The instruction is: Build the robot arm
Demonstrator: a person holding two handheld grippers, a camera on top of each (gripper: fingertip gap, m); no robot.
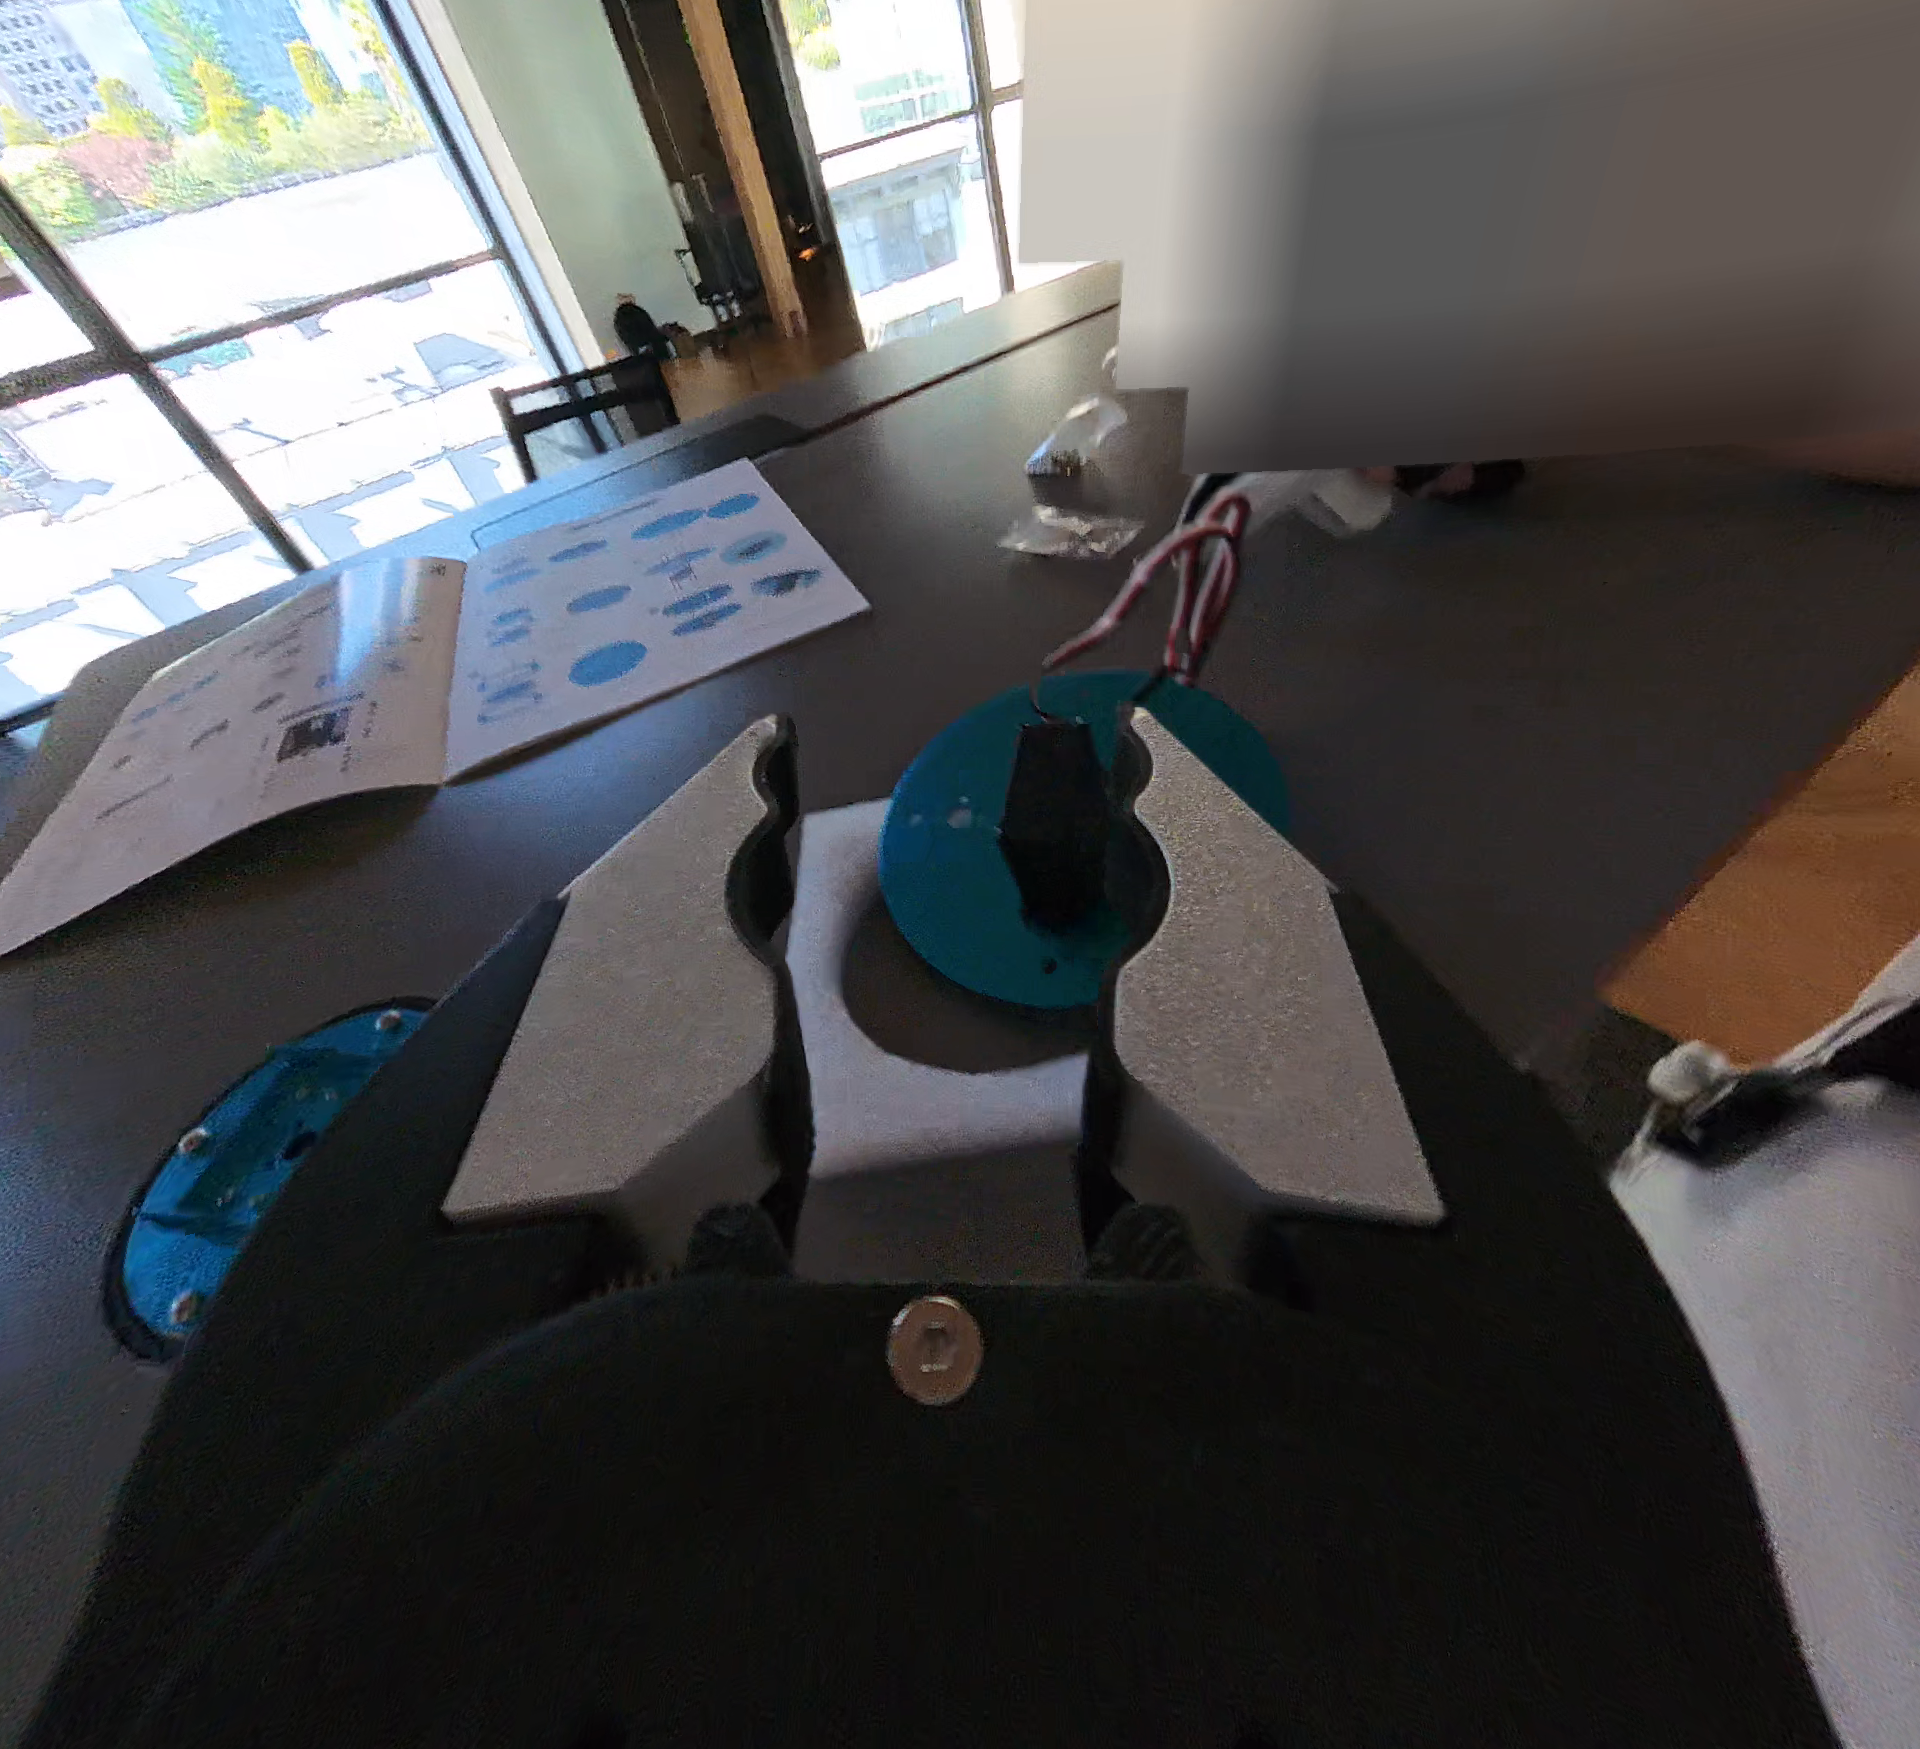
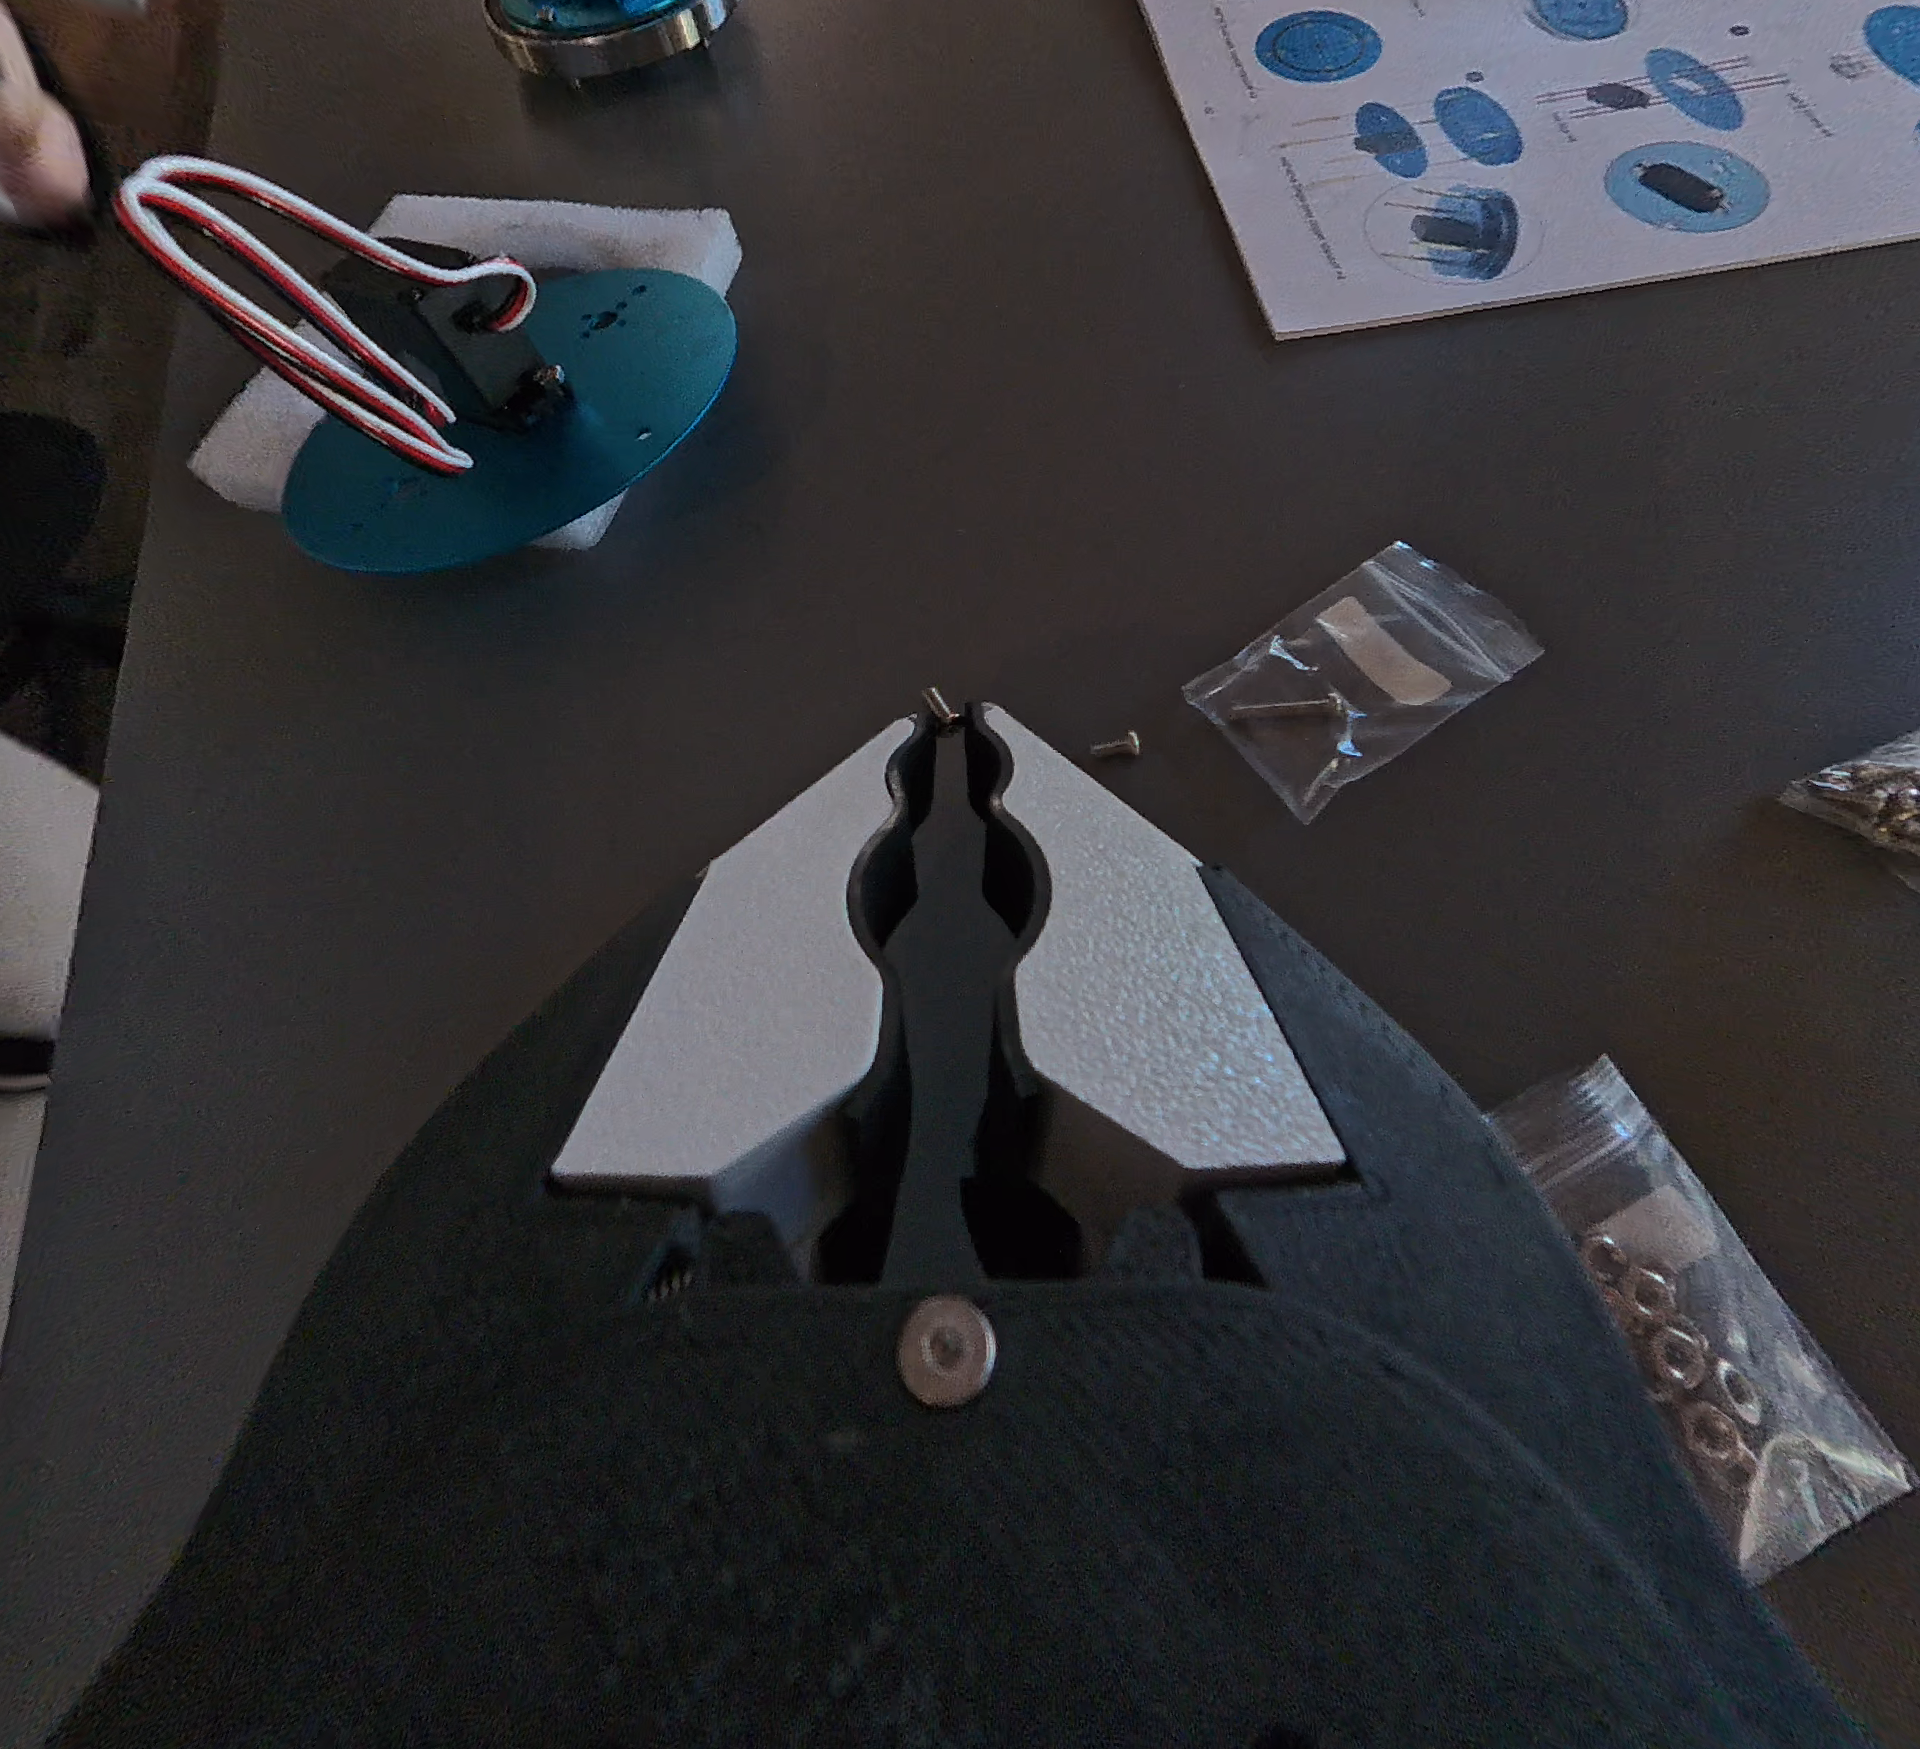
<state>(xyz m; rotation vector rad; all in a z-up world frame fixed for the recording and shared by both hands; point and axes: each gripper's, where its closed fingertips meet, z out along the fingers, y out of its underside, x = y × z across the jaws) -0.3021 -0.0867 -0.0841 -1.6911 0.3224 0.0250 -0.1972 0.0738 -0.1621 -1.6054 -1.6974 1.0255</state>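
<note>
Right claw [image 2: 948, 720] pinched nearly closed on a tiny screw [image 2: 940, 707], tips low over bare dark surface [image 2: 935, 411]; second screw [image 2: 1116, 745] and bag [image 2: 1361, 676] just right. Left claw [image 1: 954, 743] spread wide, empty, straddling disc [image 1: 966, 899] with servo [image 1: 1051, 816] on foam [image 1: 831, 878]; booklet [image 1: 436, 660] left, surface edge right.

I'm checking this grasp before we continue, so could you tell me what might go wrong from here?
The right gripper pinches a tiny screw only at its fingertips, so it might slip or twist out. The blue disc overhangs its white foam block, and the open left gripper straddles it, so a nudge might tip it.
</note>
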